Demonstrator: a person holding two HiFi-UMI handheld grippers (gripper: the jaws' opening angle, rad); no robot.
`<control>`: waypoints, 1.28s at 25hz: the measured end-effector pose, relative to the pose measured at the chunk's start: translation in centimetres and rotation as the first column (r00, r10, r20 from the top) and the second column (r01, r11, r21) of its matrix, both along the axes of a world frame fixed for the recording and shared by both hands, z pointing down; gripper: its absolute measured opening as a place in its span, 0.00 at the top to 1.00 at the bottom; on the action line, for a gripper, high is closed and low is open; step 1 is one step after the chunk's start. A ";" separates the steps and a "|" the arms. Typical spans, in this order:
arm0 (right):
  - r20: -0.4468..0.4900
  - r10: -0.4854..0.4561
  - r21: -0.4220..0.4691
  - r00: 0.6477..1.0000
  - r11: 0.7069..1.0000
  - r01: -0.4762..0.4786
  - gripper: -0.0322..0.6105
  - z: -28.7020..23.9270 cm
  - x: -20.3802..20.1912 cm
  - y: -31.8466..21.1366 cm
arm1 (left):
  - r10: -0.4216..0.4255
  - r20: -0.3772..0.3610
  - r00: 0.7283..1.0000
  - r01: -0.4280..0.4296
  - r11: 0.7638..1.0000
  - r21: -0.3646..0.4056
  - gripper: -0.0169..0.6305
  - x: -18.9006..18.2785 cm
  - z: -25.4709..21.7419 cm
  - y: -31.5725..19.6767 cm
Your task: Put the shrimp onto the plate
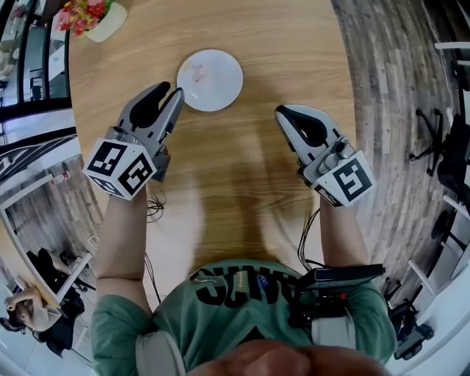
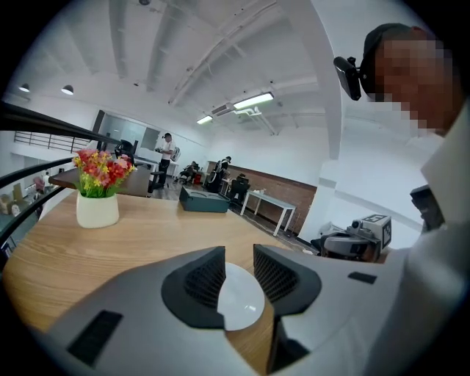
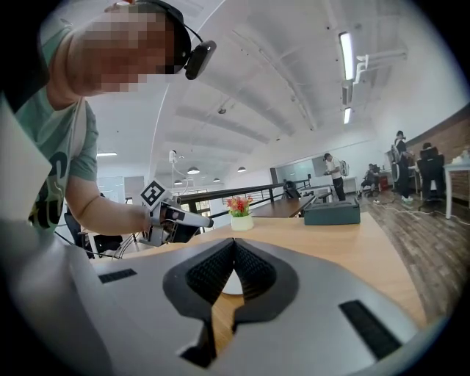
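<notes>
From the head view, a round white plate [image 1: 210, 79] sits on the far middle of the round light-wood table [image 1: 242, 183]. A small pale pink shrimp [image 1: 198, 72] lies on the plate's left part. Only this view shows the shrimp.

The left gripper [image 1: 173, 89] hangs just near and left of the plate, its tips close to the rim and pointing far-right. The right gripper [image 1: 281, 111] is to the plate's right and nearer the person, clear of the plate.

The left gripper view settles what the head view leaves vague. The left gripper [image 2: 239, 253] has its fingers spread with nothing between them, and the plate [image 2: 239, 297] shows through the gap on the table beyond. The right gripper view shows the right gripper [image 3: 233, 242] with its fingertips pressed together on nothing. A sliver of the plate [image 3: 229, 285] shows through the slot behind the tips.

A white vase of red and yellow flowers [image 1: 106, 22] stands at the table's far left edge. It appears in the left gripper view [image 2: 97, 209] and, smaller, in the right gripper view [image 3: 241, 222].

A dark grey flat case [image 2: 204, 200] lies on the table's far side. Both gripper views catch it [image 3: 332, 211], but the head view does not.
</notes>
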State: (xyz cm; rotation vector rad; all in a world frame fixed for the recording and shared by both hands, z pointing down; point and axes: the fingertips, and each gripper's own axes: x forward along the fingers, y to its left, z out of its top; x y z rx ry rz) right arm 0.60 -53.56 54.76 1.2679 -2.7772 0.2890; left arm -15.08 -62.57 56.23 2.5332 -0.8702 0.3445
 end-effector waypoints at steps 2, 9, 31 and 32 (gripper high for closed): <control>0.006 0.001 0.005 1.000 1.000 -0.001 0.94 -1.0 0.0 0.9 | -0.004 -0.005 1.000 0.004 1.000 0.015 0.82 -0.2 -1.3 0.8; 0.006 -0.009 -0.006 1.000 1.000 0.009 0.94 -3.9 -0.7 3.5 | -0.015 -0.037 0.999 0.017 0.998 0.057 0.96 -2.2 -6.2 2.9; 0.050 -0.066 0.016 0.997 0.998 0.065 0.94 -18.0 -7.9 13.2 | -0.106 -0.094 0.990 0.117 0.986 0.122 0.96 -18.4 -18.6 23.8; 0.052 -0.079 0.017 0.996 0.997 0.078 0.94 -18.5 -9.1 13.8 | -0.120 -0.093 0.988 0.132 0.983 0.130 0.96 -20.0 -19.1 25.0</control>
